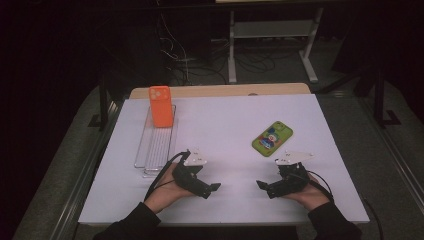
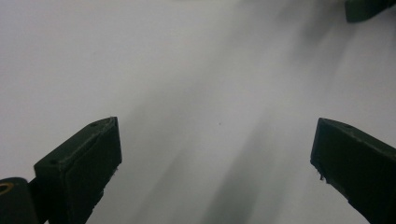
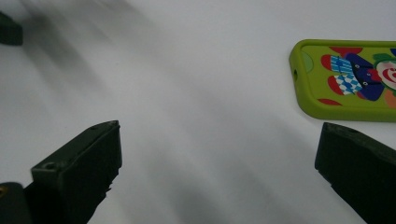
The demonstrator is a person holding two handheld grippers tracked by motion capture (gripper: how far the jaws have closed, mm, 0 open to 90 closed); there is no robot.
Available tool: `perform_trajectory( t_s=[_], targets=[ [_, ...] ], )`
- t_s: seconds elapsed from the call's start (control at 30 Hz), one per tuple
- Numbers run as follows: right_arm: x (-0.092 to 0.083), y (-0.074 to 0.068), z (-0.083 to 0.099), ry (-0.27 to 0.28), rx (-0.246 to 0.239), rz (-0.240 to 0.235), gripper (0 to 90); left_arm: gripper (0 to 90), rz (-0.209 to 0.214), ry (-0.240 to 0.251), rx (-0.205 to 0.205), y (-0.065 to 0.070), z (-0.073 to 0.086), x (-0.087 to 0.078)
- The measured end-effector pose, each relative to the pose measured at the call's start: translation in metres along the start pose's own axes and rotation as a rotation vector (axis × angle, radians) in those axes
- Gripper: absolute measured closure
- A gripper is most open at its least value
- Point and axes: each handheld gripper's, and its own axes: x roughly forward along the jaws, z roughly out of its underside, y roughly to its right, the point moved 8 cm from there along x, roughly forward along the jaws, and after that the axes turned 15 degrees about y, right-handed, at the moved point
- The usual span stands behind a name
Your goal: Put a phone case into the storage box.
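Resting on table | both grippers released, left gripper (image 1: pixel 216 187), right gripper (image 1: pixel 259 184) | green phone case (image 1: pixel 272 138) just beyond right gripper

Both sleeves (image 1: pixel 131 223) at the bottom of the high view are black. Each hand holds a black gripper, left (image 1: pixel 212 188) and right (image 1: pixel 261 184), topped with a grey three-cornered plate (image 1: pixel 295 157) and trailing a black cable (image 1: pixel 161 175). In the gripper views the jaws are blocky, matte black, with small screw holes.
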Motion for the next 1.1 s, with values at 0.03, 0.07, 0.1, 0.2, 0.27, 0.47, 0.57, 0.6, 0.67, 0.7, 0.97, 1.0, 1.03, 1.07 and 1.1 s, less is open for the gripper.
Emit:
perform_trajectory(
  t_s=[0.03,0.07,0.1,0.2,0.27,0.47,0.57,0.6,0.67,0.7,0.97,1.0,1.03,1.07,1.1],
  targets=[
    [0.001,-0.001,-0.001,-0.008,0.006,-0.008,0.0,1.5,-0.001,-0.001,0.006,0.0,0.0,0.0],
    [0.002,-0.001,-0.004,-0.016,0.014,-0.019,0.0,1.5,-0.001,0.0,0.005,0.0,0.001,0.001],
    [0.004,-0.002,-0.005,-0.02,0.019,-0.025,0.0,1.5,-0.001,0.001,0.011,0.0,0.001,0.001],
    [0.011,0.004,-0.012,-0.032,0.021,-0.011,3.9,1.5,-0.003,-0.008,0.03,0.0,0.003,0.002],
    [0.014,0.007,-0.016,-0.04,0.041,-0.005,5.6,1.5,-0.004,0.005,0.002,0.0,0.003,0.003],
    [0.026,0.023,-0.031,-0.048,0.079,0.025,12.6,1.5,0.011,-0.016,0.016,0.0,0.006,0.004],
    [0.033,0.033,-0.037,-0.059,0.092,0.048,15.4,1.5,0.016,-0.011,0.005,0.002,0.006,0.005],
    [0.035,0.036,-0.039,-0.066,0.11,0.059,16.6,1.5,0.016,-0.019,0.008,0.001,0.006,0.004],
    [0.041,0.043,-0.044,-0.073,0.106,0.08,20.8,1.5,0.017,-0.018,0.009,0.001,0.007,0.004],
    [0.043,0.045,-0.046,-0.083,0.107,0.087,22.3,1.5,0.016,-0.023,0.011,0.001,0.007,0.004],
    [0.069,0.065,-0.065,-0.154,0.057,0.124,39.8,1.5,0.015,-0.027,0.016,-0.001,0.007,0.004],
    [0.072,0.066,-0.067,-0.158,0.067,0.126,43.0,1.5,0.015,-0.024,0.013,-0.001,0.007,0.004],
    [0.076,0.07,-0.068,-0.161,0.053,0.123,46.1,1.5,0.015,-0.025,0.015,-0.001,0.007,0.003],
    [0.078,0.071,-0.069,-0.168,0.053,0.119,48.3,1.5,0.01,-0.024,0.007,-0.001,0.007,0.003],
    [0.081,0.071,-0.07,-0.172,0.073,0.115,51.5,1.5,0.01,-0.015,0.008,-0.002,0.006,0.003]
  ],
)
